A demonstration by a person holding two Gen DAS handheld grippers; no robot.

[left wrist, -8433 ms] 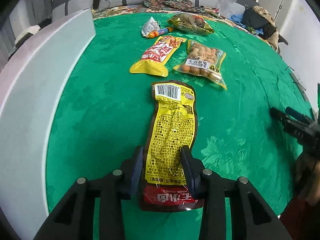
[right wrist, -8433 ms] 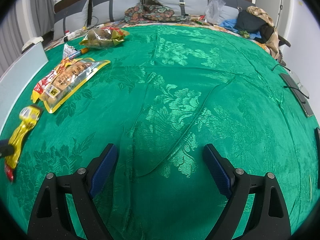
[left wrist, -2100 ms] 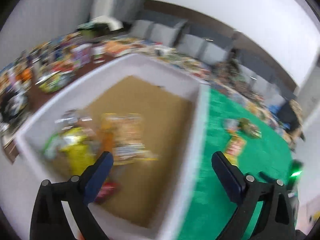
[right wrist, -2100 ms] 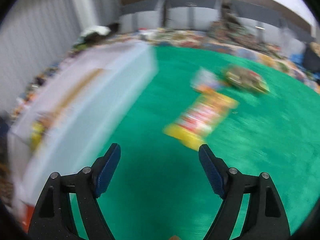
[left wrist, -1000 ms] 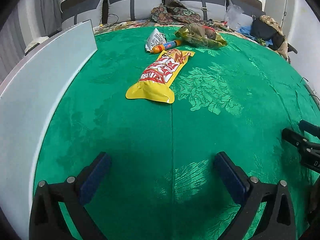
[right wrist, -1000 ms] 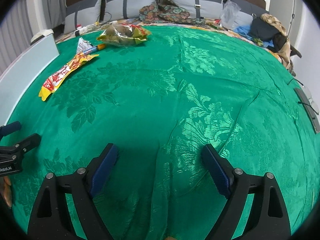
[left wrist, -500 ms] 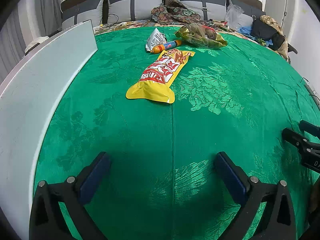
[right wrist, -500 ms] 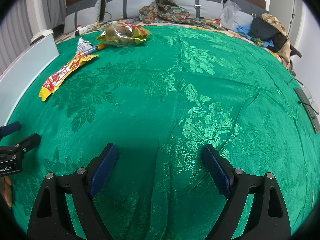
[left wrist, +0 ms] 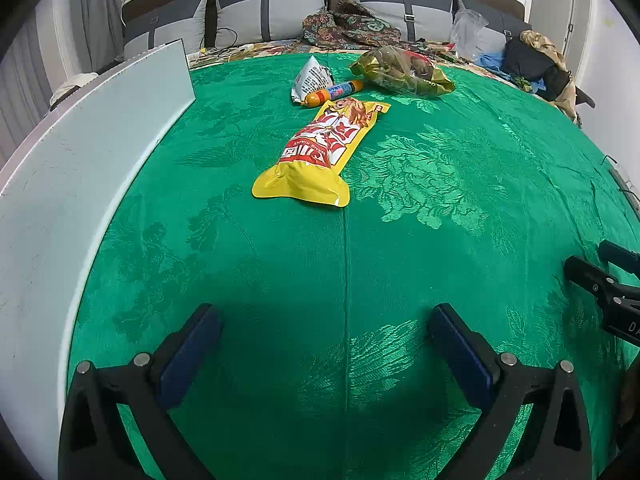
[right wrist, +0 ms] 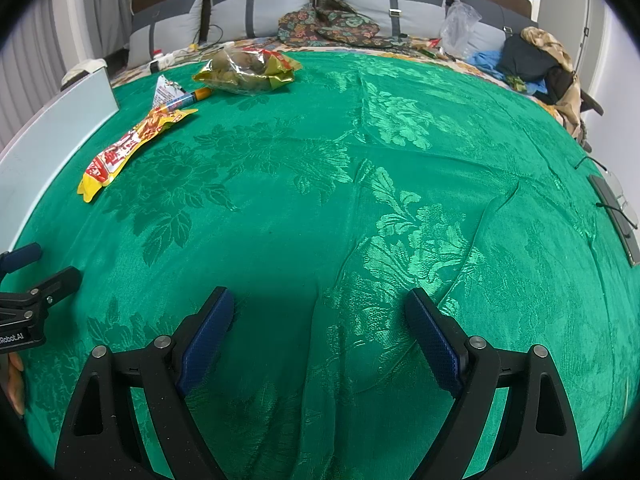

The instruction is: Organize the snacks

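The left gripper (left wrist: 324, 336) is wide open and holds nothing. It hangs low over the green cloth (left wrist: 440, 208). The right gripper (right wrist: 316, 324) is wide open too, and it is empty.

Four snacks lie on the cloth. In the left view, the yellow pack (left wrist: 324, 148) is nearest, at about 12 o'clock from the left gripper. Past it, still near 12 o'clock, a little sausage (left wrist: 334, 91) lies just by the far end of the pack. A small white bag (left wrist: 311, 78) sits next to the sausage, and they look like they touch. A crinkly see-through bag (left wrist: 402, 72) is at about 1 o'clock, farthest away. The white box (left wrist: 80, 168) runs along the left side, at 9 to 10 o'clock.

In the right view, all the snacks are far off at 10 to 11 o'clock.

The yellow pack looks light and soft, and its skin is shiny, so it may slip. It looks puffy in the middle and flat at the ends. I think the near flat end is the best place to pinch, since the left gripper faces it. Squeeze it gently so the food inside does not get squashed. The sausage is round and may roll. The see-through bag looks floppy and lumpy, so grab an edge of it.
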